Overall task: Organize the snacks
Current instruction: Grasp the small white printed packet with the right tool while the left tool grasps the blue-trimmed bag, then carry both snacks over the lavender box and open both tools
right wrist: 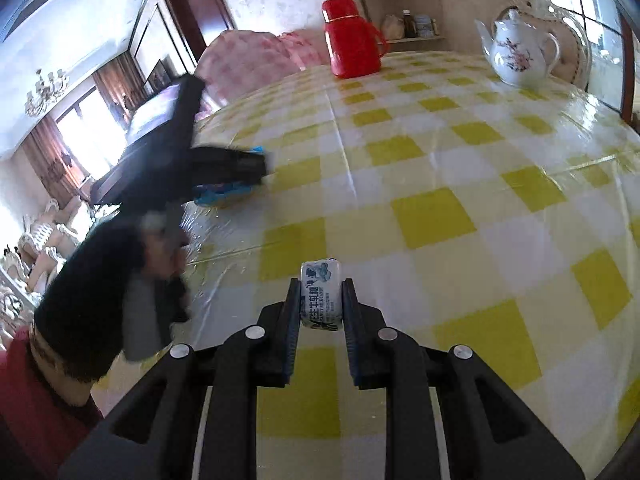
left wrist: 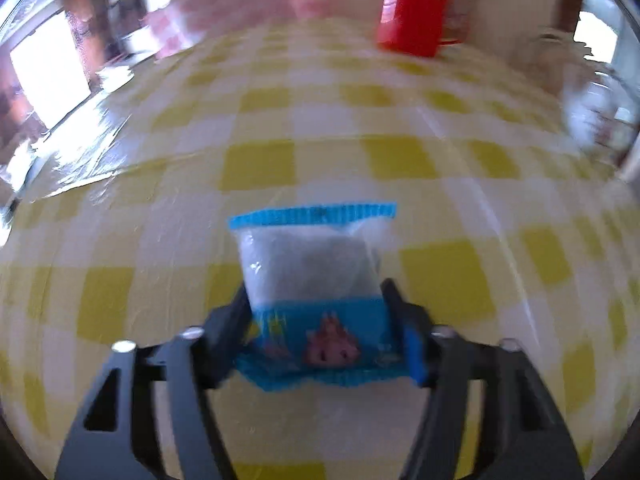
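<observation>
A blue and clear snack packet [left wrist: 312, 264] with a pink cartoon print lies on the yellow-checked tablecloth [left wrist: 416, 152]. My left gripper [left wrist: 316, 288] is closed around it, a black finger pressing on each side. The right wrist view shows that same left gripper [right wrist: 256, 168] at the left, low over the table, with the blue packet [right wrist: 224, 196] showing beneath it. My right gripper [right wrist: 322, 286] is shut on a small white candy [right wrist: 321, 300] with blue print, held just above the cloth.
A red thermos jug [right wrist: 352, 44] stands at the far side of the table, and a white flowered teapot [right wrist: 520, 52] at the far right. A pink cloth bundle [right wrist: 256, 56] lies beyond the far left edge. A person's black-gloved hand [right wrist: 92, 300] holds the left gripper.
</observation>
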`<action>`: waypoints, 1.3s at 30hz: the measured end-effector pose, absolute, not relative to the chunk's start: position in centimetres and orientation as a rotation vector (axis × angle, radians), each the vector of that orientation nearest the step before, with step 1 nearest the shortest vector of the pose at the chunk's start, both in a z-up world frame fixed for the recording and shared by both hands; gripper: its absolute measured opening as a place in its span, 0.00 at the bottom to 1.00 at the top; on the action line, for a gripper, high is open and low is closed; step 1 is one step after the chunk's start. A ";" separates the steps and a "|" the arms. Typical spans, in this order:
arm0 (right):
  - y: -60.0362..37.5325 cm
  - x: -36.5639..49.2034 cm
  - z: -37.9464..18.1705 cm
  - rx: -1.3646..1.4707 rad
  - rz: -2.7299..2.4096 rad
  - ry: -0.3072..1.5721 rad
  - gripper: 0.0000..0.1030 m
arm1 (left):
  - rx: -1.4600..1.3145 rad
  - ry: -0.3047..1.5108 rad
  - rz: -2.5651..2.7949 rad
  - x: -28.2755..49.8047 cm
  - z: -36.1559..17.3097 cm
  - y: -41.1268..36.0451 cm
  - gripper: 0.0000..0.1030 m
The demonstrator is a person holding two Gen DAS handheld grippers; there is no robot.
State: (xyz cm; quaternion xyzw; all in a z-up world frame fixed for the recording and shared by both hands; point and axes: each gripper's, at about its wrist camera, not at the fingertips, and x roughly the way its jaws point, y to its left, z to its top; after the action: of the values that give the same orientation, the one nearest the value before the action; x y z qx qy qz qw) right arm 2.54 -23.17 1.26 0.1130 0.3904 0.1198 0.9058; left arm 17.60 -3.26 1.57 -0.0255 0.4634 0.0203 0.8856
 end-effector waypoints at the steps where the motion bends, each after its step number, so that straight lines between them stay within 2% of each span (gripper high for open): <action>1: -23.3 2.6 1.3 0.235 0.244 0.805 0.20 | -0.075 0.954 0.003 16.5 1.8 -2.6 0.53; 3: -23.2 2.4 1.4 0.232 0.248 0.799 0.20 | -0.106 0.941 -0.061 14.2 2.1 -1.6 0.50; 10: -24.1 2.5 1.2 0.278 0.247 0.805 0.20 | -0.178 0.892 -0.129 8.5 2.7 -0.1 0.50; 21: -24.2 1.8 1.4 0.291 0.247 0.781 0.20 | -0.136 0.835 -0.186 4.0 2.3 -3.4 0.50; 39: -23.4 -6.8 1.7 0.449 0.363 0.713 0.20 | -0.173 0.765 -0.259 -4.2 3.0 -2.6 0.50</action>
State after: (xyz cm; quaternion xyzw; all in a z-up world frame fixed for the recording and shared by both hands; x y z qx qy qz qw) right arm -6.78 -23.37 1.72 0.2167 0.3441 0.1754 0.8966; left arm -4.18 -2.56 3.04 -0.0839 0.3716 -0.1259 0.9160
